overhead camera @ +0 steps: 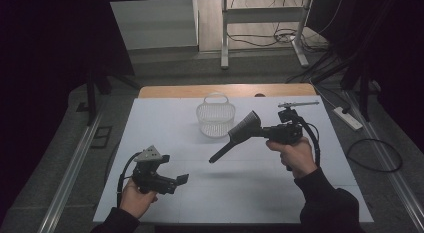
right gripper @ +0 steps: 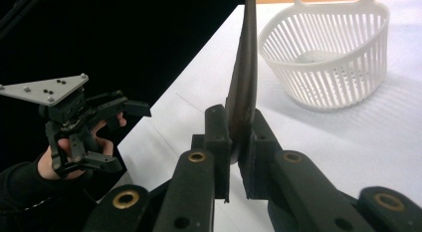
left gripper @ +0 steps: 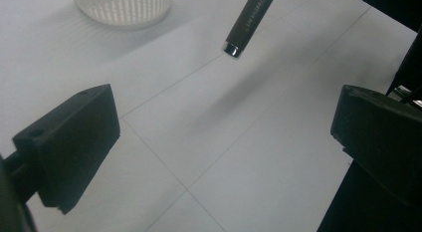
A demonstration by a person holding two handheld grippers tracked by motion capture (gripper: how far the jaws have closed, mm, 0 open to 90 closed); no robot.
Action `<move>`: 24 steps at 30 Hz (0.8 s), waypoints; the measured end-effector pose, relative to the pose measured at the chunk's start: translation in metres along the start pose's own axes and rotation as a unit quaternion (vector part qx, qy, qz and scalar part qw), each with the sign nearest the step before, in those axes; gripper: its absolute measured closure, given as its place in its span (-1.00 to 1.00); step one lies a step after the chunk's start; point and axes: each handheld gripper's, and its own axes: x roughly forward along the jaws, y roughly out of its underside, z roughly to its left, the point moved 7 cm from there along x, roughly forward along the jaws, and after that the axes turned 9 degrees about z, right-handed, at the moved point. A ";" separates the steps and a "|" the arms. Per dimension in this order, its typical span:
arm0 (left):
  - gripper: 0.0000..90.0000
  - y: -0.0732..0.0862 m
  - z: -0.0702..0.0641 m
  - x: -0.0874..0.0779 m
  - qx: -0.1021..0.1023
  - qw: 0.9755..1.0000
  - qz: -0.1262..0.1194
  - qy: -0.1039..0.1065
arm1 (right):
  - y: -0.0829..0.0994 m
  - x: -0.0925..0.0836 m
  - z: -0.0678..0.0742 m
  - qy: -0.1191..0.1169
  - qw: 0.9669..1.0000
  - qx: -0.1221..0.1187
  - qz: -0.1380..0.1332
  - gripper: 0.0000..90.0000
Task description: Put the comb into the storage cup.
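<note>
Above table, brush handle slants down-left.

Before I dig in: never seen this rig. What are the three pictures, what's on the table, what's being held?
There is no robot arm. A person holds a two-jaw handheld gripper in each hand at a white table.

The high view looks down from above the person's side, with the forearms coming in at the bottom. The left gripper is low on the left, and the right gripper is right of centre.

The other two pictures come from cameras riding on the grippers, looking along their black jaws.

On the table stands a white slotted basket; it looks empty.

The right gripper is shut on a dark, shoehorn-like tool, held above the table with its handle pointing down-left. The left gripper is open and holds nothing; the handle tip shows ahead of it.
</note>
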 end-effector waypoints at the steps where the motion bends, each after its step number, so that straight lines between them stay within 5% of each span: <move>1: -1.00 0.001 0.000 -0.001 -0.002 1.000 0.000 0.001 | 0.000 0.000 0.000 0.000 1.000 0.000 -0.001 0.86; 24: -1.00 0.028 0.001 -0.020 -0.019 1.000 0.001 -0.013 | -0.014 -0.010 -0.009 0.011 1.000 0.008 -0.022 0.86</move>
